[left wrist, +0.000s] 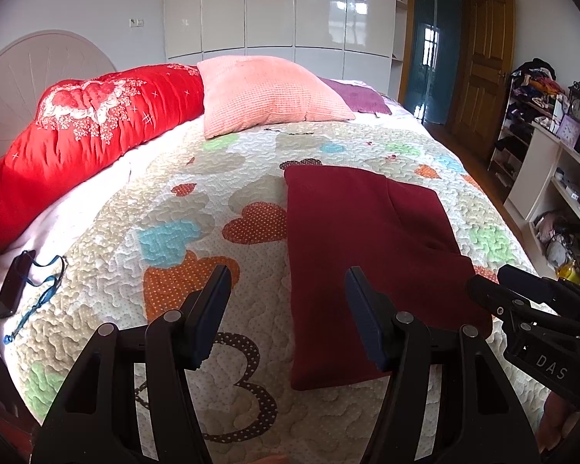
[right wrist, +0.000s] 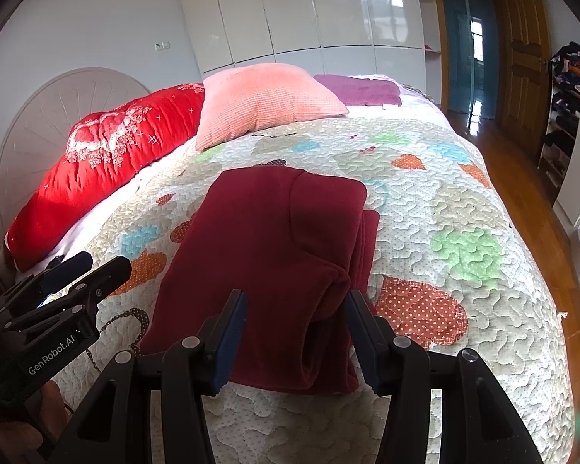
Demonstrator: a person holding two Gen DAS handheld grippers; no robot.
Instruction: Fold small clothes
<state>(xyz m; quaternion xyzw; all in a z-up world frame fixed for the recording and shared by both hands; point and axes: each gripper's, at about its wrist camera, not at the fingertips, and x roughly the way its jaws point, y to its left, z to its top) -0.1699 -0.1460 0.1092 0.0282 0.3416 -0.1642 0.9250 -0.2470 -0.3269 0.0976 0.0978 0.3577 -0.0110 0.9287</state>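
Observation:
A dark red garment (left wrist: 367,255) lies folded into a long rectangle on the heart-patterned quilt (left wrist: 197,208); it also shows in the right wrist view (right wrist: 266,263). My left gripper (left wrist: 286,290) is open and empty, above the garment's near left edge. My right gripper (right wrist: 295,313) is open and empty, over the garment's near end where folded layers stack up. The right gripper also shows at the right edge of the left wrist view (left wrist: 522,301). The left gripper shows at the left of the right wrist view (right wrist: 89,266).
A pink pillow (left wrist: 266,92), a red duvet (left wrist: 77,135) and a purple cloth (left wrist: 359,96) lie at the head of the bed. A black phone with a blue lanyard (left wrist: 13,284) lies on the left edge. Shelves (left wrist: 553,178) and wooden floor are to the right.

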